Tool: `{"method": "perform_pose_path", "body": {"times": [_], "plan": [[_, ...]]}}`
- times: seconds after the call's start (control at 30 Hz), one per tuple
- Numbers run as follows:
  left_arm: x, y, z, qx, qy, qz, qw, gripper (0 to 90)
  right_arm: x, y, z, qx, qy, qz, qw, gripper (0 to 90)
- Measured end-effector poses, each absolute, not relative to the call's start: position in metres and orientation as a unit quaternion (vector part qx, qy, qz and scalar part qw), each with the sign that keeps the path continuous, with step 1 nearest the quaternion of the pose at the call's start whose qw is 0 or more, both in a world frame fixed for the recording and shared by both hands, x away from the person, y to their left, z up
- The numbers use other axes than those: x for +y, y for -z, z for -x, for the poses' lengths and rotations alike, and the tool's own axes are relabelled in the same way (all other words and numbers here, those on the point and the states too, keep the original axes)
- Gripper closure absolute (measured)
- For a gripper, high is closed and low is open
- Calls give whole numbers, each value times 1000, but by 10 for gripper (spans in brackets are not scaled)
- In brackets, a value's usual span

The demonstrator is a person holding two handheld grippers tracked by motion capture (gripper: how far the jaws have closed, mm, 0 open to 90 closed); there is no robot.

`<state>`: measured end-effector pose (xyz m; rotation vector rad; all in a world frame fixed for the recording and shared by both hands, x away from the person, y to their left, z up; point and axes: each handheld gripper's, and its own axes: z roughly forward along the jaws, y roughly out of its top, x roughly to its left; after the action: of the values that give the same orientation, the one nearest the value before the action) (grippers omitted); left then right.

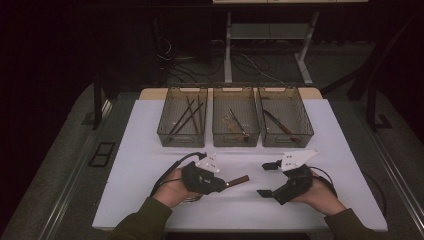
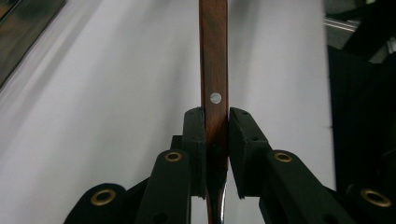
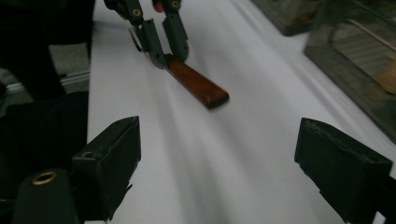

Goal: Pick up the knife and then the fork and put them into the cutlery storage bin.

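The left claw [image 1: 226,184] is pinching a piece of cutlery with a reddish-brown wooden handle [image 1: 239,180], and the handle is sticking out toward the right claw [image 1: 266,179] above the white desk [image 1: 140,150]. In the left gripper view the two black pads [image 2: 195,140] are pressing on both sides of this handle [image 2: 214,70], just below a small round metal rivet [image 2: 215,97]. The right claw is standing spread wide, holding nothing. Three transparent grey plastic bins [image 1: 182,135] are standing side by side at the far edge of the desk.

Wooden handle [image 2: 213,56] cut off at top edge, its metal end hidden behind left tongs [image 2: 216,140]
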<state>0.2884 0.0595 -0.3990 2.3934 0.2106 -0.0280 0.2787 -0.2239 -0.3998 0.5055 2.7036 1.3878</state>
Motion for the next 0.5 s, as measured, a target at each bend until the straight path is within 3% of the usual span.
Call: {"method": "perform_pose_path", "body": {"times": [0.17, 0.5], "plan": [[43, 395, -279, 46, 21, -931, 361, 769, -201, 403, -281, 894, -433, -115, 4, 156], [32, 399, -270, 26, 32, -937, 347, 768, -174, 413, -277, 929, -369, -23, -28, 563]]}}
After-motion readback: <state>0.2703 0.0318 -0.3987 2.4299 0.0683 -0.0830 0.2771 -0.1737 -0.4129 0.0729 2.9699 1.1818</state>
